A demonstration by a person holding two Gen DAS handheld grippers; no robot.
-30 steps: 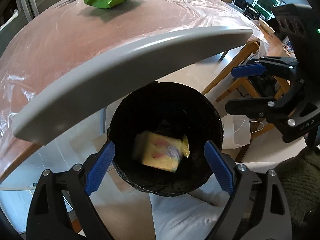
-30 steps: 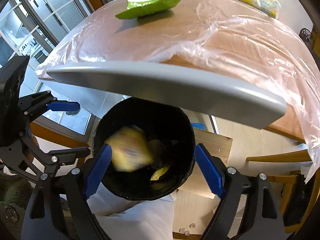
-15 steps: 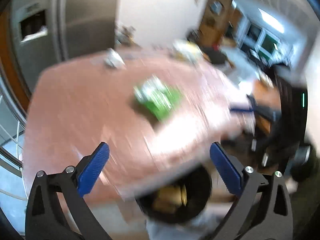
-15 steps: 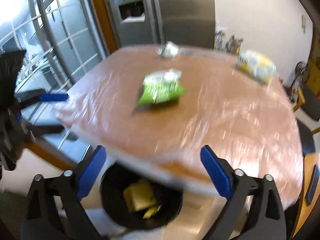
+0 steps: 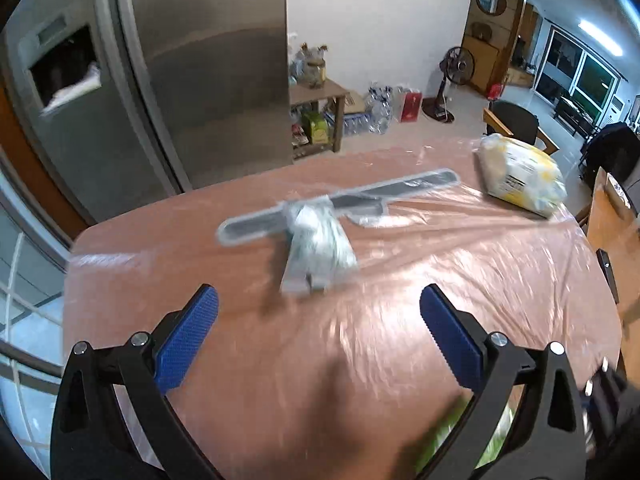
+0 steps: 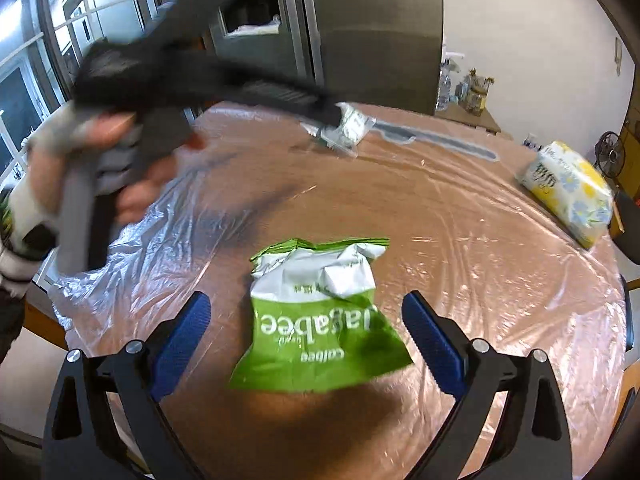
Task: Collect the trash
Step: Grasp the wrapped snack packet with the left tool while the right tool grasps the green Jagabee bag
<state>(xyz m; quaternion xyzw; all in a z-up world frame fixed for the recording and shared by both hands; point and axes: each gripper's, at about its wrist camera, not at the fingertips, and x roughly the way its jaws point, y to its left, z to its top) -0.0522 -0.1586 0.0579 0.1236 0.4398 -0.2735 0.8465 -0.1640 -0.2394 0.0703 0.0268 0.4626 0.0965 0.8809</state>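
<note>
Both claws stand wide apart and empty, jaws having just opened. Right claw (image 6: 304,334) hovers over the green snack bag (image 6: 318,316), which lies flat on the film-covered desk (image 6: 460,216) between its fingers. Left claw (image 5: 318,330) points at a crumpled clear wrapper (image 5: 318,250) farther ahead on the desk.

Both my wrist cameras look steeply down across the table (image 5: 520,280). My left looks farther along it. Both views share the yellow pack (image 5: 520,176), far right.

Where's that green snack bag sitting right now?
In the right wrist view, the green snack bag lies flat on the plastic-covered table, just ahead of the open right gripper.
</note>
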